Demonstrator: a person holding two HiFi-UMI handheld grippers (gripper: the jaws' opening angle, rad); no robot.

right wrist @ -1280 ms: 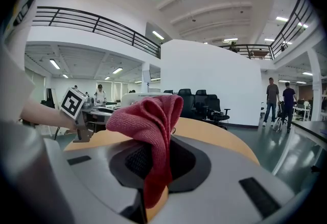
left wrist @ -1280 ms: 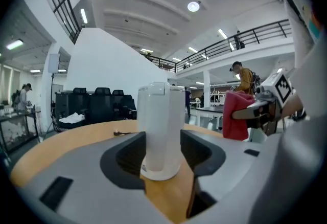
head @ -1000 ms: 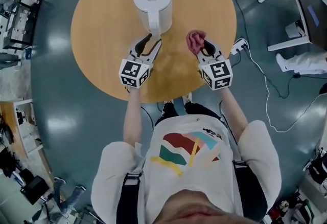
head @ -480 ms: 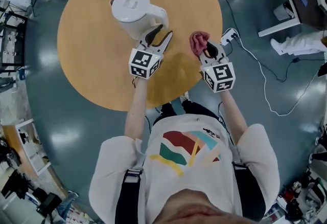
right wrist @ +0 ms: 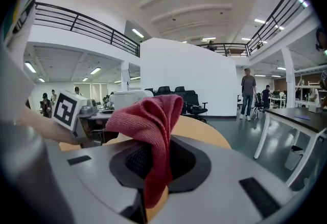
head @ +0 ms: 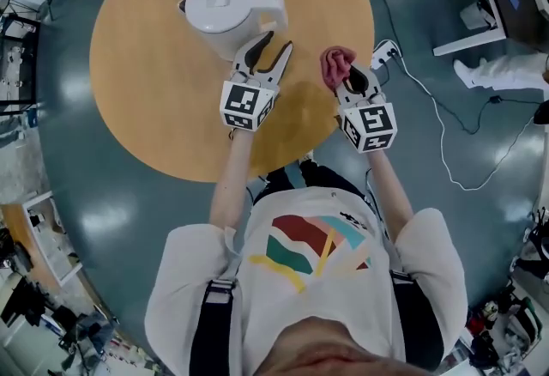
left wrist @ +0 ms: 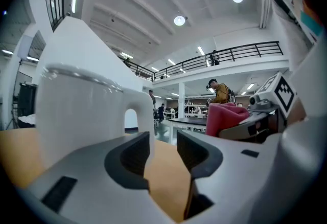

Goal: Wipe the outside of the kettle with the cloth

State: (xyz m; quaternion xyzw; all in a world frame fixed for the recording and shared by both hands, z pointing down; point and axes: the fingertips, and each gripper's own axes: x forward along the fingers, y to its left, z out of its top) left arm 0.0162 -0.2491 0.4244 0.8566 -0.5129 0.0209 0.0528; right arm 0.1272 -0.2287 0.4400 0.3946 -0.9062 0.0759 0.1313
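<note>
**Left tongs open and empty at the kettle handle, right tongs clamped on the cloth**

Left gripper (head: 276, 44): I read the jaws as partly apart. In the left gripper view (left wrist: 163, 141) only bare tabletop shows in the gap, so nothing is held. The tips sit right at the kettle's handle (left wrist: 138, 110), which stands just ahead of the left-hand jaw. I can't tell whether that jaw touches it.

Right gripper (head: 347, 78): the jaws are closed on the cloth (head: 336, 65). In its own view (right wrist: 156, 154) the red cloth (right wrist: 148, 120) is pinched between the pads. A bunched fold stands up out of the front, and a narrow tail hangs down through the jaw slot.

Kettle (head: 221, 9): white, upright on the round wooden table (head: 146, 91), lid up, so its long axis is vertical. It sits on the far half of the table, left of centre in the head view. The handle (head: 273, 9) sticks out to the right in that view, toward the two grippers.

The cloth is well clear of the kettle body, off to the right past the handle and near the table's right edge. No cloth-to-kettle contact.

A white power strip (head: 383, 55) lies on the floor just beyond the right gripper.
</note>
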